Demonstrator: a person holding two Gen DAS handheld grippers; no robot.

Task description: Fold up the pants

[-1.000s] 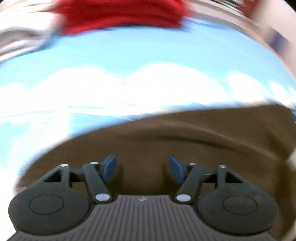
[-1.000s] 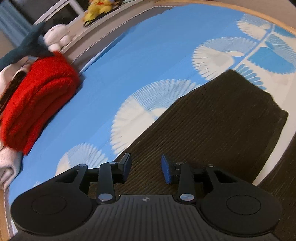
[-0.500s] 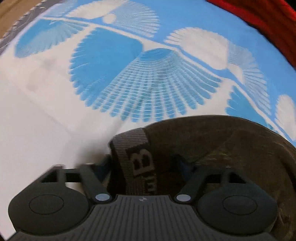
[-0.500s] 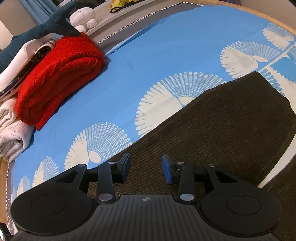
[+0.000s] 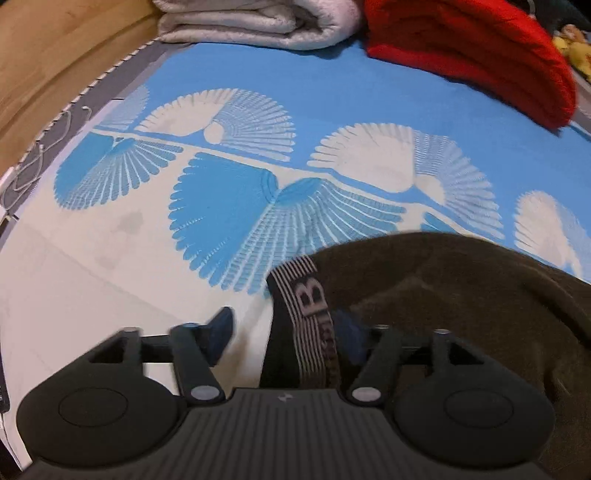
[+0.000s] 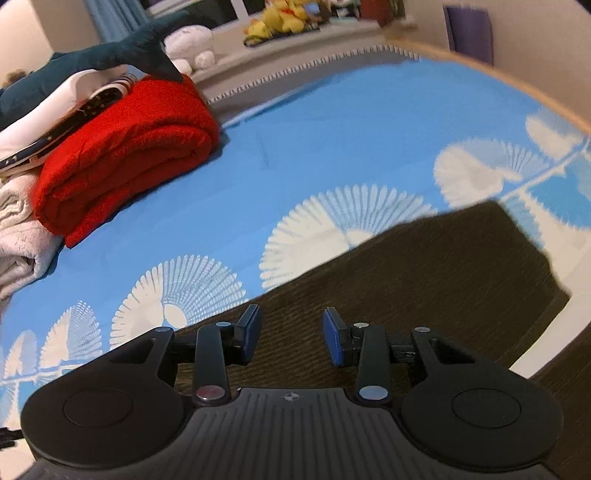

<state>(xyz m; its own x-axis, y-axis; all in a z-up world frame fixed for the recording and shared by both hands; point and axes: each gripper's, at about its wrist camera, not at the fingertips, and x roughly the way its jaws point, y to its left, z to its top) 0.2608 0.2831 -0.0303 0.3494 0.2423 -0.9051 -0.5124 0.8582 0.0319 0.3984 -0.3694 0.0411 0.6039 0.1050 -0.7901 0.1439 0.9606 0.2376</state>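
the wide blue-and-white fan-patterned bedspread [image 5: 258, 192] lies open ahead of both grippers, with bare room to the left of the dark brown corduroy pants [image 6: 424, 280]. at the far edge a folded red knit blanket [image 6: 125, 162] and a folded pale grey towel [image 5: 258, 22] block the way, with a dark teal plush shark [image 6: 110, 55] lying on the pile.

A bedroom — patterned bedspread [image 6: 332, 140], folded blankets [image 6: 125, 147], plush toys [image 6: 280, 18].
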